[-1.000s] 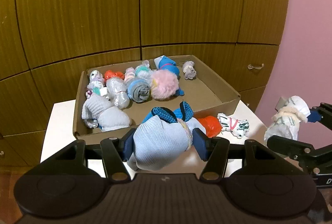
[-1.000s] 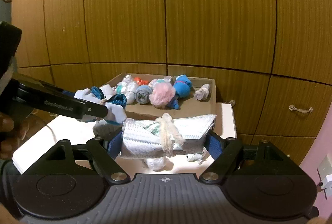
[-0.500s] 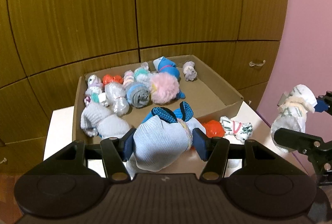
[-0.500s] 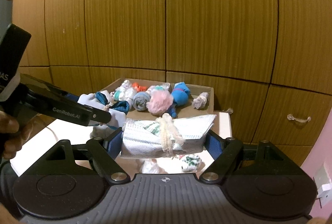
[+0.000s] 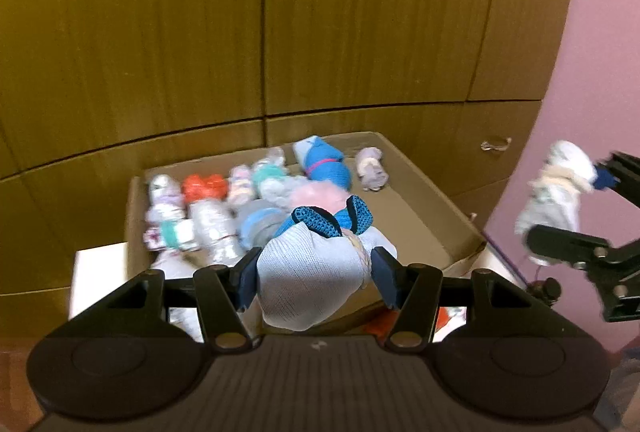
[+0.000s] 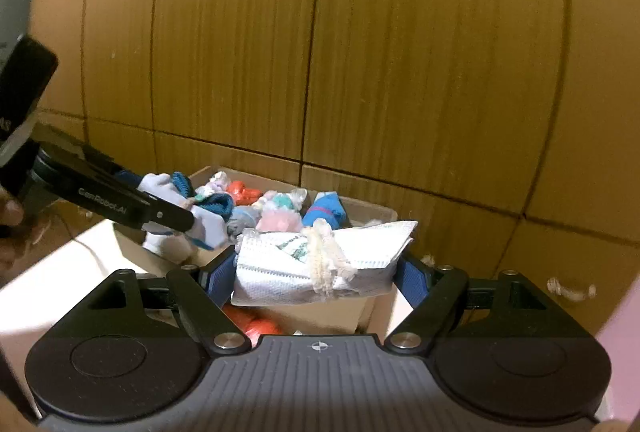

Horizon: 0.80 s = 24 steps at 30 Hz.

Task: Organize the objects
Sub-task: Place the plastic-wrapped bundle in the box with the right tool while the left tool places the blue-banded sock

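Both bundles now nearer the box [image 6: 372,212], white roll [image 6: 320,264] held crosswise

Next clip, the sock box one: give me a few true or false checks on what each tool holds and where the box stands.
1. The left tool grips a pale blue sock bundle. True.
2. The right tool is empty. False: it is closed on a white bundle tied with cream yarn.
3. The cardboard box already holds several rolled socks. True.
4. The box stands against a pink wall. False: wooden cabinet panels are behind it; the pink wall is off to the side.
5. An orange bundle lies outside the box. True.
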{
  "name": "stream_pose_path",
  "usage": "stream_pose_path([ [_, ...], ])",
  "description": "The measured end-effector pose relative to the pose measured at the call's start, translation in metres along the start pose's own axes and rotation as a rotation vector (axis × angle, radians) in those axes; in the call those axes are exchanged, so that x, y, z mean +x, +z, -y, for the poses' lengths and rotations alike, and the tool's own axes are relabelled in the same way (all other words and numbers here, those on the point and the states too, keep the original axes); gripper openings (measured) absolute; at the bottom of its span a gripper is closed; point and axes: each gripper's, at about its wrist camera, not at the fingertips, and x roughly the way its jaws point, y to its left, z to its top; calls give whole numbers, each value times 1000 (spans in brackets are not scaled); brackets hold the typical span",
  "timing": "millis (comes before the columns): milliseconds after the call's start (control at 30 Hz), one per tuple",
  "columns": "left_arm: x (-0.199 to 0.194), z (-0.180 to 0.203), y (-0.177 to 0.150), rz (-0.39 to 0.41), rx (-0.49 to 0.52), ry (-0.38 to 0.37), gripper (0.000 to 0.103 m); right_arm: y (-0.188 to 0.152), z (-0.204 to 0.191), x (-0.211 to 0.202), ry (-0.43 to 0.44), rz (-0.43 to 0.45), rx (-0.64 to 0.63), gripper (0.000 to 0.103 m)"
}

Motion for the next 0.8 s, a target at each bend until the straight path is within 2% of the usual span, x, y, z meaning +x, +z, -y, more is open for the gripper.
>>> stream_pose_path([
  [167, 41, 13, 7, -55, -28, -69, 54, 10, 17, 44, 49, -65, -100, 83],
  [300, 73, 13, 9, -99, -57, -95, 54, 10, 25, 77, 82, -125, -192, 83],
  [533, 108, 2, 18, -122, -70, -69, 54, 7, 19, 134, 159, -247, -476, 83],
  [700, 116, -6, 25, -119, -119, -82, 54, 15, 17, 165, 230, -321, -592, 83],
  [800, 119, 1, 25, -117, -100, -72, 55, 15, 17, 180, 252, -348, -625, 83],
])
